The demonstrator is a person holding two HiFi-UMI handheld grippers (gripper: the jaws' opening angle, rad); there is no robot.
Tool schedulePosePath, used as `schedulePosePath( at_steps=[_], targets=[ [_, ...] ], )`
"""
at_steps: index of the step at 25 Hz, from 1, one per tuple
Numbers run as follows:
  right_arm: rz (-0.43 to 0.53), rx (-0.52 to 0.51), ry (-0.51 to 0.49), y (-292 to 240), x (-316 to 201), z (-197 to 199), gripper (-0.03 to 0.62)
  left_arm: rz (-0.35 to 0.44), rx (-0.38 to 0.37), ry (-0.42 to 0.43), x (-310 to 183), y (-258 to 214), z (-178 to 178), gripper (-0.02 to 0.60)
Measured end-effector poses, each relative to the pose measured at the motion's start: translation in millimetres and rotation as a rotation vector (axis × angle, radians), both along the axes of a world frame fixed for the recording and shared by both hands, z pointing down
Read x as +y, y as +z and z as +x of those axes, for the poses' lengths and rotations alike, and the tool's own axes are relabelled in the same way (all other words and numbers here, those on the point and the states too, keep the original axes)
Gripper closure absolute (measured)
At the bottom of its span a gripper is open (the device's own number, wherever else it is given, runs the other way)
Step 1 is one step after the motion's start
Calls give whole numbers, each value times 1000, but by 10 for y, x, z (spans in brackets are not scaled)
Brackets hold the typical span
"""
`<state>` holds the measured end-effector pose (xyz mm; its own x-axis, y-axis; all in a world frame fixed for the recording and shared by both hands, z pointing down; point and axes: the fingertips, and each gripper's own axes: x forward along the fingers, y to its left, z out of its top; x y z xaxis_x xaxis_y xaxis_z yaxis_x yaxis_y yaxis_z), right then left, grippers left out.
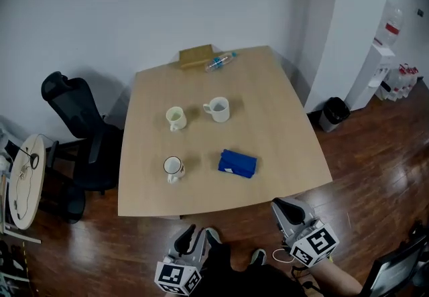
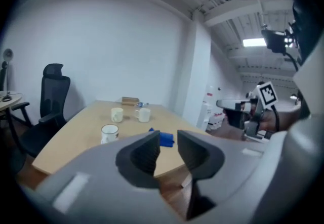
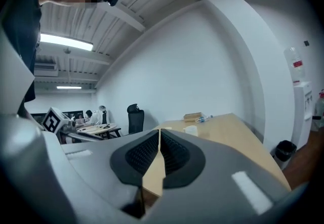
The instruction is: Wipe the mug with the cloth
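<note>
At the far left stand a round side table and, just beyond it, a black office chair pushed against the left edge of the pale wooden bench. The left gripper is held off the bench, in front of its near edge and left of centre, above the dark wooden floor; its jaws stand slightly apart with a narrow gap and nothing between them. On the bench, a dark-rimmed mug stands upright at the near left, a cream mug further back behind it, and a white mug just to the right of the cream one. At the far edge lie a wooden box and, touching its right end, a clear water bottle on its side. The blue cloth lies folded on the bench to the right of the dark-rimmed mug, apart from all three mugs. The right gripper is held beyond the bench's near right corner, its jaws closed together on nothing. Further right, on the floor by the wall, stand a black bin and a white water dispenser.
</note>
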<state>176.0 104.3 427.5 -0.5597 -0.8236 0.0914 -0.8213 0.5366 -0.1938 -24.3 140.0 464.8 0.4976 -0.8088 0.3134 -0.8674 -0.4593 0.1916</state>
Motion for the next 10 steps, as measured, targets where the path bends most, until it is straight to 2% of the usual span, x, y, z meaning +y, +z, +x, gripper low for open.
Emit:
schedulePosePath(
  at_steps=[4,10],
  targets=[
    [0,3,-16,53,282,-26,579,66,-33,104,292,-164,302,472],
    [47,37,-33,-60,453,-168,579,25,19,111,538,-96,341,472]
  ],
)
